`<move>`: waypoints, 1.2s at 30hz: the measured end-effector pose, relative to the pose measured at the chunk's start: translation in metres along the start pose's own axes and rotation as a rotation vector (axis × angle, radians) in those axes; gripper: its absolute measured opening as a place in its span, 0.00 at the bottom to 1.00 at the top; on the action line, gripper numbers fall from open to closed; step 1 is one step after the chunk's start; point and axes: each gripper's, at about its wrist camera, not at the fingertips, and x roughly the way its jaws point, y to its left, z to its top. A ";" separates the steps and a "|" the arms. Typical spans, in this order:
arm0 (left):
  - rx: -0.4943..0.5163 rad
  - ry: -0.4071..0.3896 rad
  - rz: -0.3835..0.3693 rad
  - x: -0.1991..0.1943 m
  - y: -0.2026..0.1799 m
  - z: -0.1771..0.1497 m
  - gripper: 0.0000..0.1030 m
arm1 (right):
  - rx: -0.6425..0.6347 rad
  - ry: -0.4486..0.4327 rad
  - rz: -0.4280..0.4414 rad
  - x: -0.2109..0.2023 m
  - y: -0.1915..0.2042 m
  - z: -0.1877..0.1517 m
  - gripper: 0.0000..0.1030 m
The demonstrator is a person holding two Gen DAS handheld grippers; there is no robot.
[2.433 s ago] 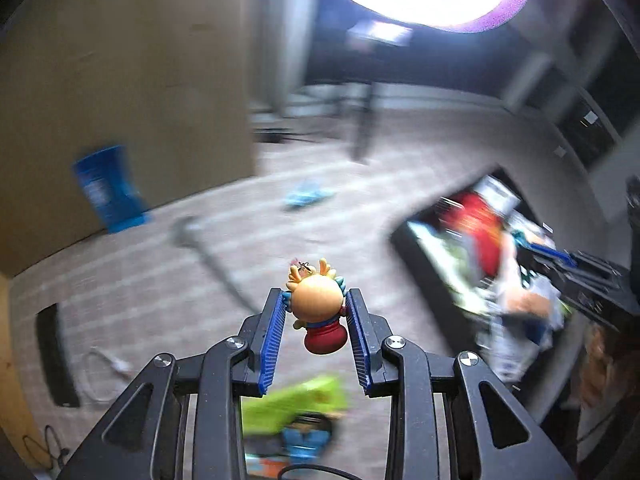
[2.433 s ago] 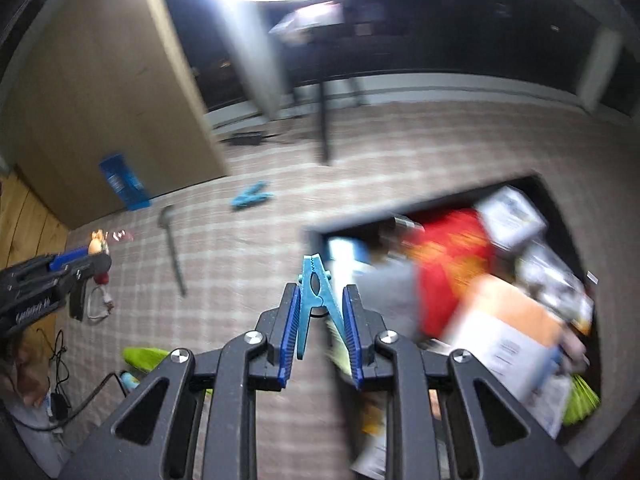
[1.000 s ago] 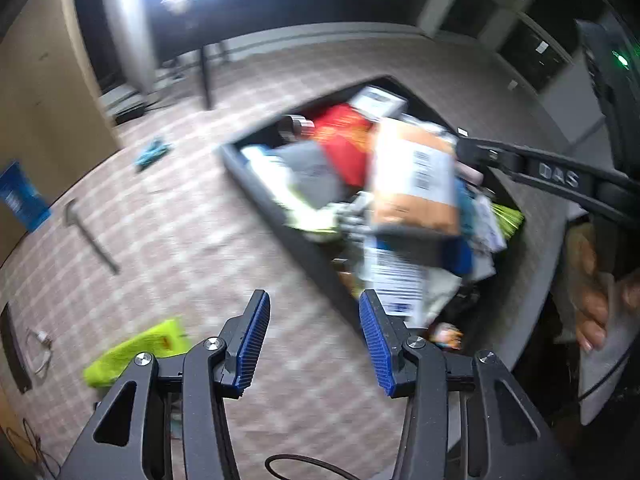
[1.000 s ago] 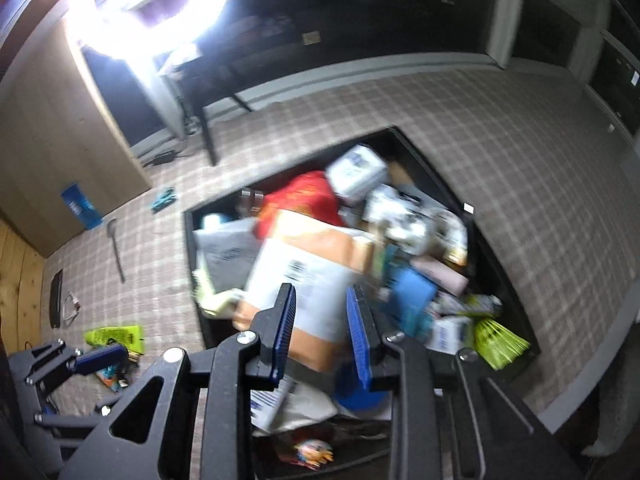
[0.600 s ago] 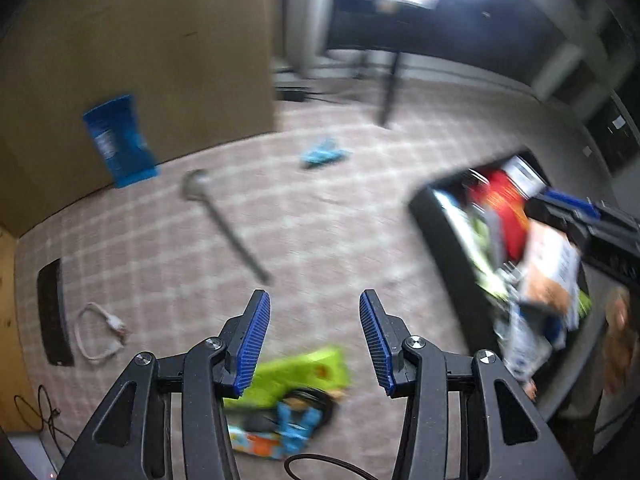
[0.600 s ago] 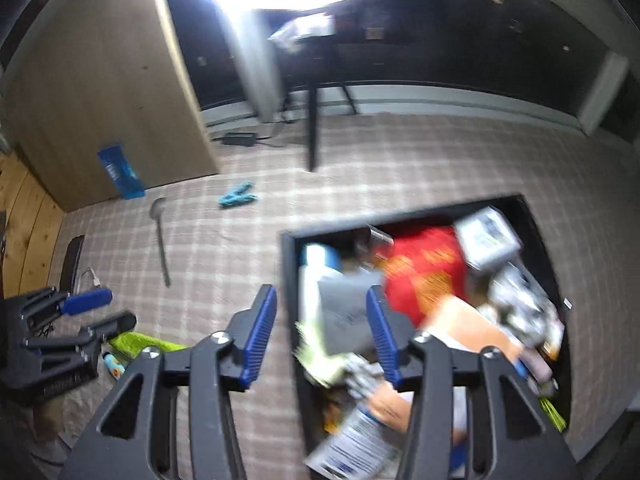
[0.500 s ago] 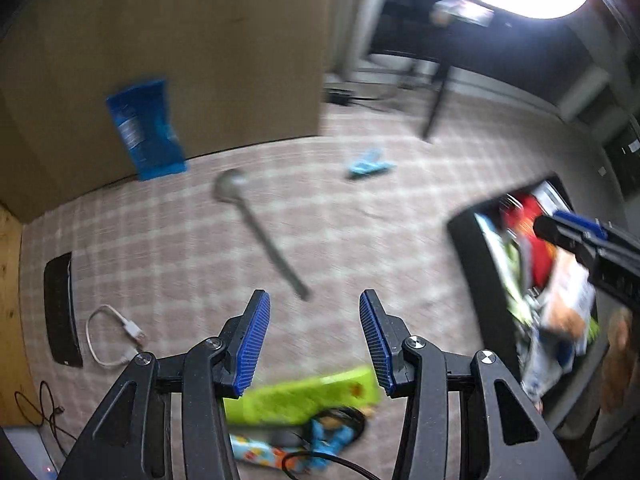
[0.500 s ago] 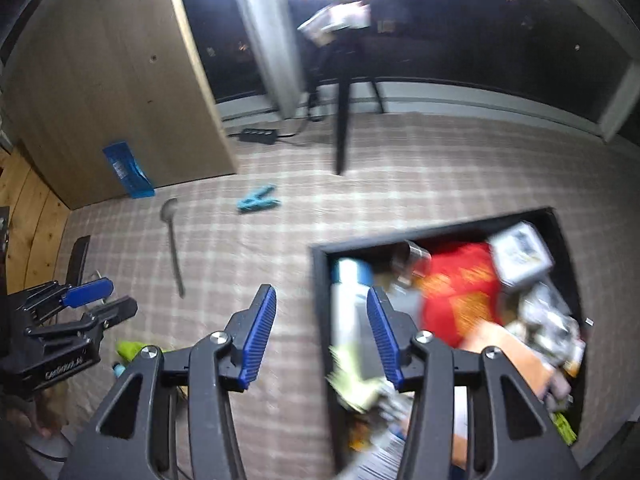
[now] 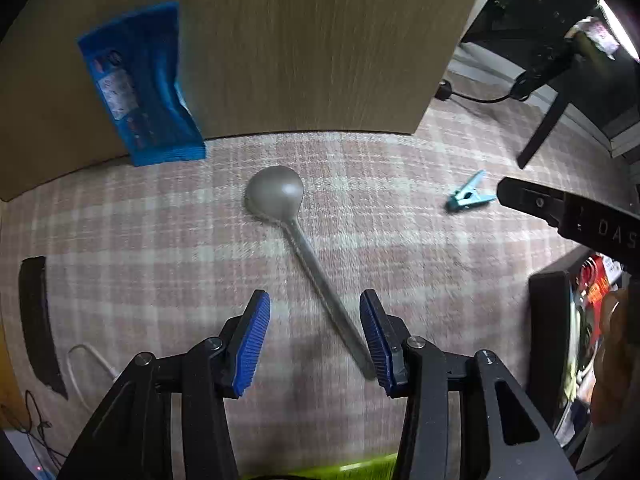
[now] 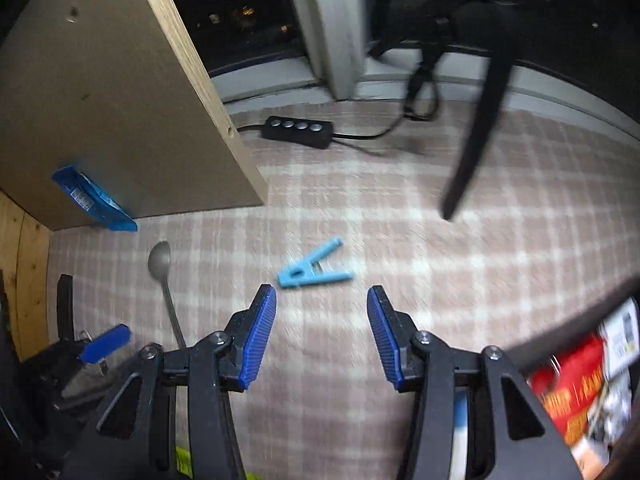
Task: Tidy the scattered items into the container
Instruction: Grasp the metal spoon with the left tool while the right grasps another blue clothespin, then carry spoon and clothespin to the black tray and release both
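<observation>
My left gripper (image 9: 315,338) is open and empty, low over the checked carpet. A grey metal spoon (image 9: 298,236) lies just ahead, its handle end running between the fingers near the right one. My right gripper (image 10: 322,334) is open and empty, just short of a light blue clothes peg (image 10: 314,270) on the carpet. The peg also shows in the left wrist view (image 9: 468,198), as does the spoon in the right wrist view (image 10: 164,280). The black container (image 9: 550,320) full of items is at the right edge; it also shows in the right wrist view (image 10: 576,334).
A blue packet (image 9: 140,84) leans against a wooden panel (image 9: 280,40). A black flat object (image 9: 38,320) and a white cable (image 9: 86,364) lie at left. A power strip (image 10: 298,130) and a tripod leg (image 10: 476,140) are beyond the peg. A green package (image 9: 320,470) lies under the left gripper.
Both grippers let go of the toy figure and the peg over the container, then swung left and down. The left now hovers over the spoon, the right over the second peg.
</observation>
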 end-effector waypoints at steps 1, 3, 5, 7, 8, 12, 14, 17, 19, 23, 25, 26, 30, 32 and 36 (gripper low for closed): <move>-0.002 0.001 0.002 0.004 -0.001 0.001 0.42 | -0.005 0.010 0.005 0.005 0.001 0.003 0.46; -0.004 0.010 0.007 0.013 -0.003 0.002 0.42 | -0.028 0.020 0.022 0.015 0.004 0.008 0.51; -0.009 0.020 0.009 0.021 -0.005 0.001 0.42 | -0.052 0.031 0.028 0.022 0.009 0.010 0.54; -0.013 0.021 0.017 0.026 -0.008 0.000 0.42 | -0.074 0.040 0.010 0.031 0.013 0.010 0.54; -0.009 0.008 0.028 0.025 -0.010 0.000 0.42 | -0.084 0.043 0.001 0.034 0.014 0.010 0.54; 0.003 0.005 0.038 0.027 -0.020 -0.002 0.42 | -0.116 0.049 -0.024 0.042 0.020 0.010 0.54; 0.005 0.002 0.055 0.028 -0.026 -0.001 0.42 | -0.134 0.047 -0.040 0.044 0.024 0.011 0.54; 0.025 -0.021 0.091 0.029 -0.034 -0.004 0.41 | -0.136 0.077 -0.041 0.052 0.024 0.011 0.54; 0.022 -0.029 0.093 0.028 -0.038 -0.004 0.37 | -0.143 0.073 -0.064 0.056 0.023 0.009 0.49; 0.004 -0.050 0.107 0.025 -0.035 -0.010 0.11 | -0.133 0.069 -0.070 0.057 0.019 0.009 0.41; -0.005 -0.050 0.101 0.024 -0.033 -0.010 0.07 | -0.113 0.073 -0.051 0.057 0.015 0.010 0.41; -0.013 -0.050 0.093 0.024 -0.033 -0.011 0.07 | -0.102 0.073 -0.042 0.057 0.013 0.010 0.41; -0.029 -0.044 0.079 0.022 -0.029 -0.016 0.07 | -0.072 0.071 -0.027 0.057 0.009 0.010 0.41; -0.043 -0.041 0.063 0.020 -0.019 -0.017 0.07 | -0.064 0.067 -0.021 0.056 0.008 0.010 0.40; -0.056 -0.060 0.050 0.007 -0.012 -0.024 0.07 | -0.054 0.041 -0.018 0.046 0.005 0.007 0.40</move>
